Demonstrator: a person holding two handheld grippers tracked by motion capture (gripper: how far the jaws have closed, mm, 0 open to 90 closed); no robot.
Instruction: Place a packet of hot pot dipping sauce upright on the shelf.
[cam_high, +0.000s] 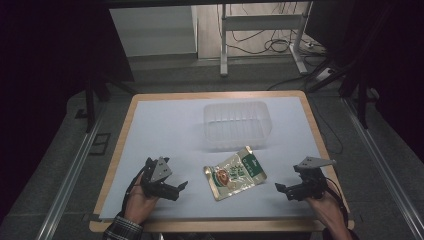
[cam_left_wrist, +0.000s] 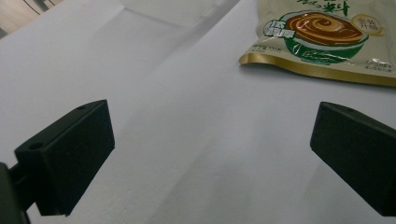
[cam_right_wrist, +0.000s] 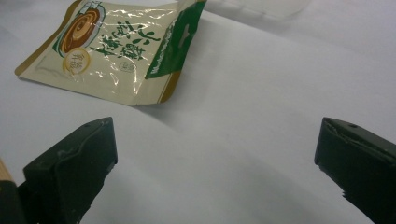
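A cream and green food pouch (cam_high: 235, 172) with a picture of a bowl lies flat on the white sheet near the table's front. Behind it stands an empty clear plastic tub (cam_high: 237, 124). My left gripper (cam_high: 181, 188) rests to the pouch's left, open, with bare sheet between its jaws; the pouch (cam_left_wrist: 327, 37) lies ahead of it to the right. My right gripper (cam_high: 280, 189) sits to the pouch's right, also open and holding nothing. From it the pouch (cam_right_wrist: 116, 51) lies ahead to the left, one corner curling up, with the tub's edge (cam_right_wrist: 261, 7) beyond.
The white sheet (cam_high: 165, 130) covers a wooden table (cam_high: 310, 107) with its rim showing all round. Beyond the far edge, a metal desk frame (cam_high: 260, 30) and cables lie on the floor. Dark curtains hang at both sides.
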